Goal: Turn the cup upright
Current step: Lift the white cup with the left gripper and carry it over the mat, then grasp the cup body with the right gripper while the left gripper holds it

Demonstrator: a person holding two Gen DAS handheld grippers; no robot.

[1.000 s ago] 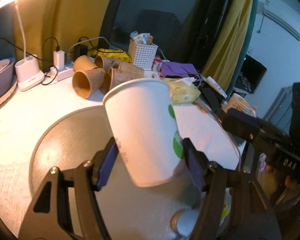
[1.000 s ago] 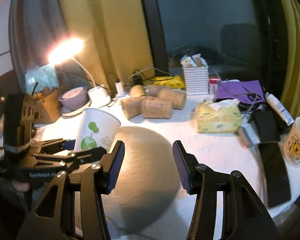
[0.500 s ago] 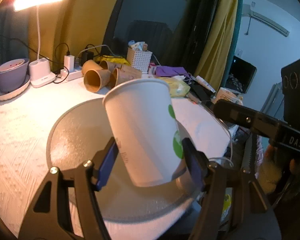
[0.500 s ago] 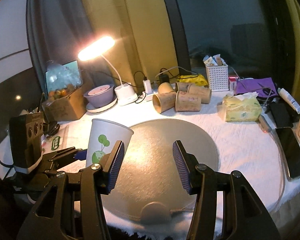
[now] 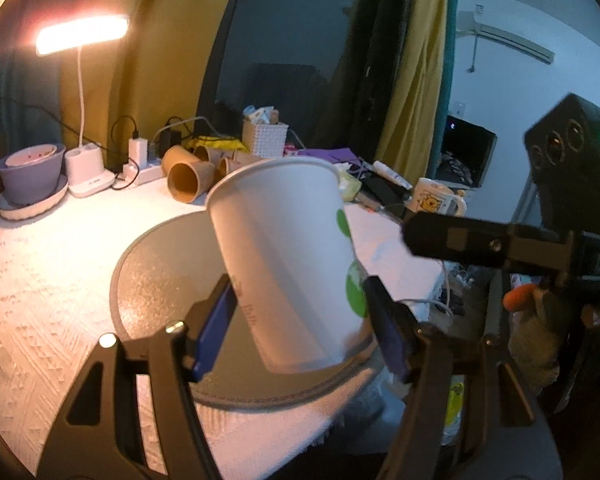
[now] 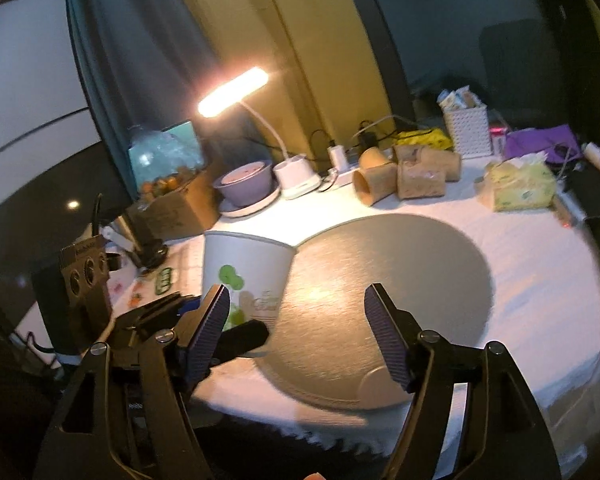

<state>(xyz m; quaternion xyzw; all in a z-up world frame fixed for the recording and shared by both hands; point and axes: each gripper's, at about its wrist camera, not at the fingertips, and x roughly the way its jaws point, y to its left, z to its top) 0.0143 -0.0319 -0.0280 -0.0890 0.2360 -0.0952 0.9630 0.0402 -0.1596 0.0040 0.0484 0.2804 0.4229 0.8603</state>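
A white paper cup with green dots (image 5: pixel 288 256) is held mouth-up in my left gripper (image 5: pixel 300 320), whose blue pads press its lower sides. It hangs above the near edge of a round grey mat (image 5: pixel 164 276). In the right wrist view the cup (image 6: pixel 244 268) sits in the left gripper (image 6: pixel 204 320) at the left, over the mat's (image 6: pixel 400 272) left edge. My right gripper (image 6: pixel 300 332) is open and empty, raised above the mat's near side. The right gripper's finger (image 5: pixel 460 236) shows in the left wrist view at the right.
Several brown paper cups (image 6: pixel 404 176) lie on their sides behind the mat. A lit desk lamp (image 6: pixel 236 92), a purple bowl (image 6: pixel 244 180), a white basket (image 6: pixel 468 132), a tissue pack (image 6: pixel 520 188) and a cardboard box (image 6: pixel 176 208) line the back. A mug (image 5: pixel 436 200) stands at the right.
Both grippers have pulled back and up from the table, so more of the mat and table edge shows. The cup stays held in the left gripper, mouth up.
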